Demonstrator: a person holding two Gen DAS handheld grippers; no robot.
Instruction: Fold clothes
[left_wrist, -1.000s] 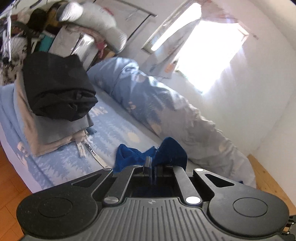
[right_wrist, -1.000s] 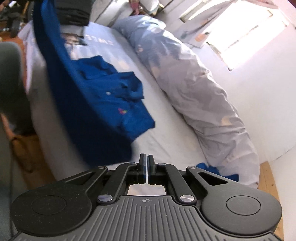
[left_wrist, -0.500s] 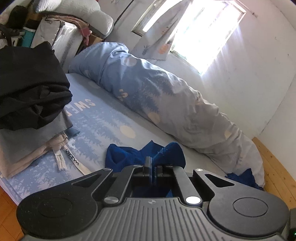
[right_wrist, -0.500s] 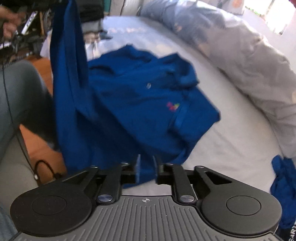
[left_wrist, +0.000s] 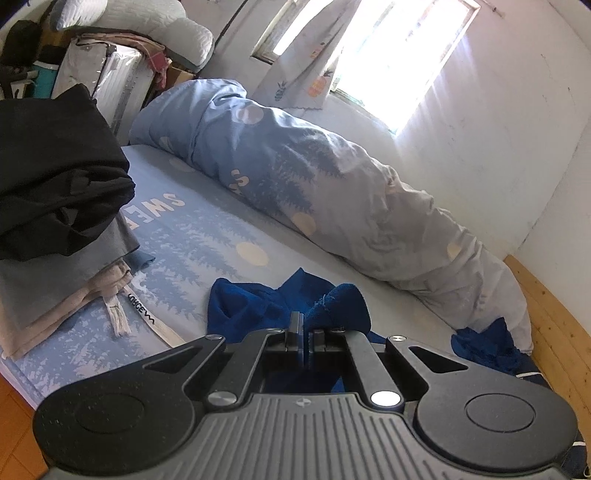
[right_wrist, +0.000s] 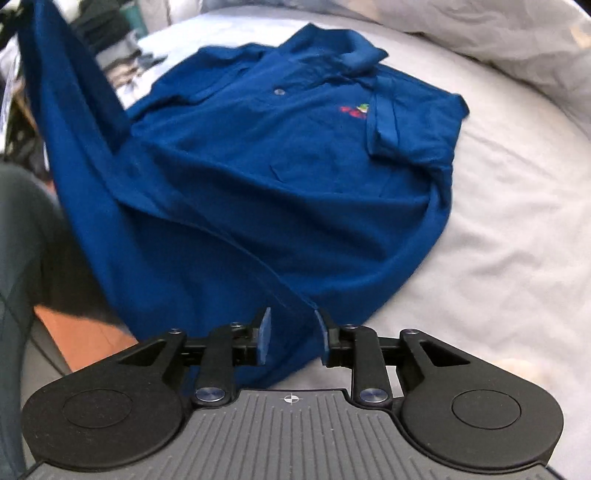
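Sunlit window (left_wrist: 402, 55), white wall (left_wrist: 498, 122)

- The shirt (right_wrist: 288, 155) lies on the bed (right_wrist: 498, 221), collar at the far end.
- A stack of clothes (left_wrist: 55, 206) sits on the bed's left side.
- A rolled duvet (left_wrist: 332, 199) lies along the far side, under the window (left_wrist: 399, 55).

A home bedroom: bed (left_wrist: 207, 236), rolled duvet (left_wrist: 332, 195), curtained window (left_wrist: 399, 55), stacked clothes (left_wrist: 55, 206).

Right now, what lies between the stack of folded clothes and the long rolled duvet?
Only bare printed bedsheet, seen in the left wrist view, separates the stack from the duvet.
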